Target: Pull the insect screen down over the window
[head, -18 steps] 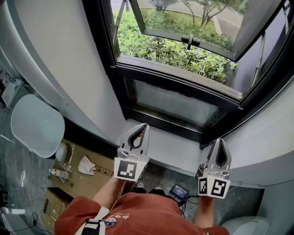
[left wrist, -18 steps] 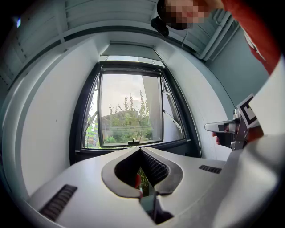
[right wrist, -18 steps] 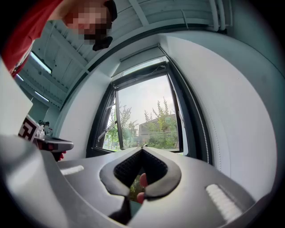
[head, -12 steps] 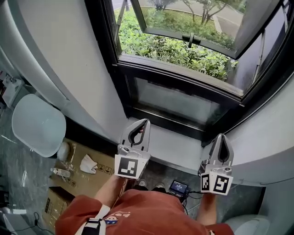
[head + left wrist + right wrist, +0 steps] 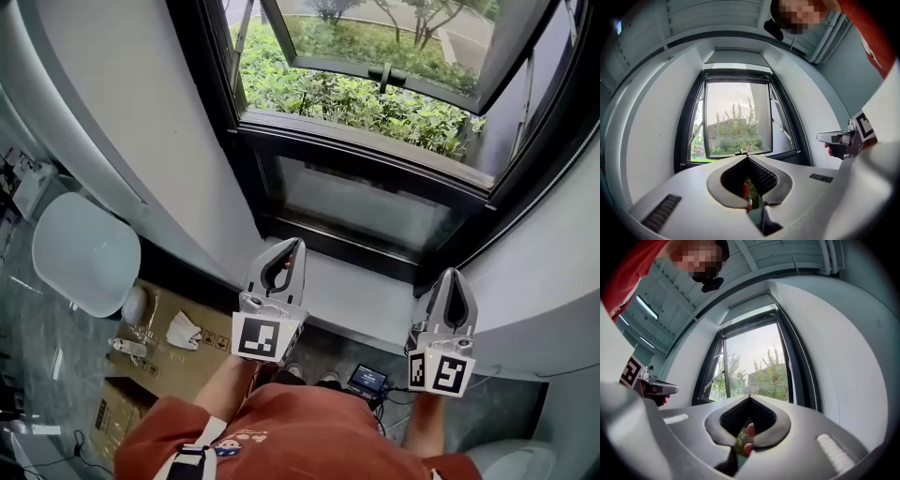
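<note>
Indoor room of unclear use; dark-framed window (image 5: 370, 150), shrubs (image 5: 347, 98) outside, cardboard box (image 5: 178, 370) on floor (image 5: 37, 375)

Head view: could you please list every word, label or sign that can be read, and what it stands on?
No words or numbers are legible.
Cardboard box: small dark printed symbols, too small to read.
Left tongs and right tongs: black-and-white square markers on their cubes, patterns rather than text.
Small screen by the shoes: lit, too small to read.
</note>
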`<state>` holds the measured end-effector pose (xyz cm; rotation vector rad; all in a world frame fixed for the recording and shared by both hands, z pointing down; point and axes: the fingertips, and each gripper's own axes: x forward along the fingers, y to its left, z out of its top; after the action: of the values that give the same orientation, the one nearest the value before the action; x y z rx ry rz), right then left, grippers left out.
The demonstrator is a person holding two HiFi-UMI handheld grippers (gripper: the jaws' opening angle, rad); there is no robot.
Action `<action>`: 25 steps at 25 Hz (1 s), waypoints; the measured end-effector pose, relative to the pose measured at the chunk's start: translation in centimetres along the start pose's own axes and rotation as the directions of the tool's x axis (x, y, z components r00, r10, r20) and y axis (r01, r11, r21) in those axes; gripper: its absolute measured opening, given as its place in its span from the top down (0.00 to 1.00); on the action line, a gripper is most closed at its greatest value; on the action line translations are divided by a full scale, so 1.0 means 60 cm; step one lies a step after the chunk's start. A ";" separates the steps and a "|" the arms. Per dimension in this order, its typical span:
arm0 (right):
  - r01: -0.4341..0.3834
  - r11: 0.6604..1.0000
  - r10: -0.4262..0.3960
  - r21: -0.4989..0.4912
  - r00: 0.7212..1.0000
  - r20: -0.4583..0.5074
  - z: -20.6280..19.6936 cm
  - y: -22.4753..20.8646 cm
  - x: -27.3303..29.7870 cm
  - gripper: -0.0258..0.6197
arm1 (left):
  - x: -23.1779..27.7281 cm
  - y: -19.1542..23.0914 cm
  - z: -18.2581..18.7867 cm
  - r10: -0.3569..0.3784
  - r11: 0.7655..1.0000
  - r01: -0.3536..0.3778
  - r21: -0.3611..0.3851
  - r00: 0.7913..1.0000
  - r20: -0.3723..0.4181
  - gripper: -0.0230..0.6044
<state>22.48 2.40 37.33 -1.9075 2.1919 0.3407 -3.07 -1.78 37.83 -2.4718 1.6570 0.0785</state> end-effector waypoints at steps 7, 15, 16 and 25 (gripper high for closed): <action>-0.024 0.999 0.024 0.037 1.000 0.005 -0.015 -0.024 -0.024 0.95 | -0.020 -0.034 -0.008 0.016 1.000 -0.016 0.009 1.000 0.002 0.95; -0.042 0.999 0.041 0.027 0.999 0.023 -0.016 -0.031 -0.021 0.95 | -0.013 -0.042 -0.007 0.033 0.999 -0.033 0.017 0.999 0.023 0.96; -0.044 0.999 0.043 0.026 0.999 0.024 -0.017 -0.030 -0.018 0.95 | -0.011 -0.041 -0.007 0.034 0.999 -0.035 0.017 0.999 0.025 0.96; -0.044 0.999 0.044 -0.003 0.999 0.022 -0.031 -0.017 0.021 0.95 | 0.021 -0.008 -0.019 0.046 0.999 -0.046 -0.005 0.998 0.034 0.96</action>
<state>23.28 0.50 38.66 -1.8501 2.2225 0.3704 -2.23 -2.95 38.84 -2.4223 1.7014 0.1289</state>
